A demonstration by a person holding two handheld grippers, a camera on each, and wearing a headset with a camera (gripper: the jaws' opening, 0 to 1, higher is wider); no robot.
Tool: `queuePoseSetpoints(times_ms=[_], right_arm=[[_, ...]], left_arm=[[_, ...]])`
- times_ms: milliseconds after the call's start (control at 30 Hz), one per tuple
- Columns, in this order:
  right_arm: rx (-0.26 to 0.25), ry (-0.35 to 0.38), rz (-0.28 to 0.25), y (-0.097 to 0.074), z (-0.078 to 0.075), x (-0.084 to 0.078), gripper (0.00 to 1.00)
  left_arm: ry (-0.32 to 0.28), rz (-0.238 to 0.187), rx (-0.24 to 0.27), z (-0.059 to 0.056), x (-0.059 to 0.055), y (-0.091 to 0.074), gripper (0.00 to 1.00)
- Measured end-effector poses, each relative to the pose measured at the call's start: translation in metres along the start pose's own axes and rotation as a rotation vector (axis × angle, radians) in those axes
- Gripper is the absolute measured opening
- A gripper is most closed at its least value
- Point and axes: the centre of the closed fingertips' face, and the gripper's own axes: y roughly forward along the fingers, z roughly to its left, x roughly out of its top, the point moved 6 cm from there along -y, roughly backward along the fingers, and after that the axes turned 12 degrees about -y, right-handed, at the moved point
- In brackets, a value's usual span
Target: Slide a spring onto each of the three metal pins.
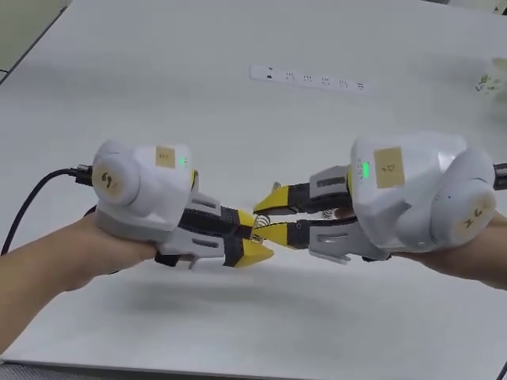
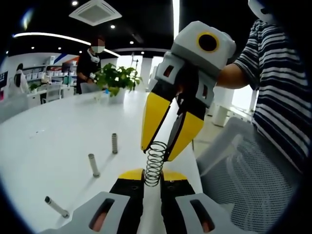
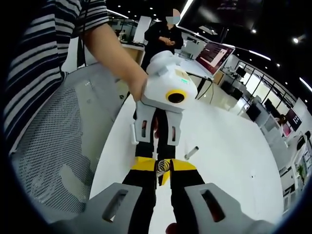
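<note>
Left gripper (image 2: 152,175), nearly shut, pinches one end of the spring (image 2: 155,163) above the table (image 2: 58,126), right gripper (image 2: 157,152) stands half open around the other end; I would close it firmly before the other one lets go.

Head view: spring (image 1: 258,225) mostly buried between left tongs (image 1: 252,235) and right tongs (image 1: 264,220), few coils showing. Left gripper view: its lower end is hidden between the left tongs; can't tell if right tongs actually pinch its top.
</note>
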Motion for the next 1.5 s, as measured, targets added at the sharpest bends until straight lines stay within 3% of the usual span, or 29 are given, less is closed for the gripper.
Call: queuePoseSetpoints(times_ms=[467, 1233, 1500], right_arm=[[0.008, -0.045, 0.035, 0.001, -0.003, -0.001, 0.07], [-0.044, -0.049, 0.076, -0.002, -0.006, -0.013, 0.07], [-0.056, -0.042, 0.089, -0.004, -0.008, -0.019, 0.07]], left_arm=[[-0.025, 0.021, 0.048, 0.009, -0.006, -0.013, 0.14], [-0.059, -0.021, 0.167, 0.023, -0.010, -0.052, 0.40], [-0.080, -0.034, 0.223, 0.032, -0.018, -0.072, 0.52]])
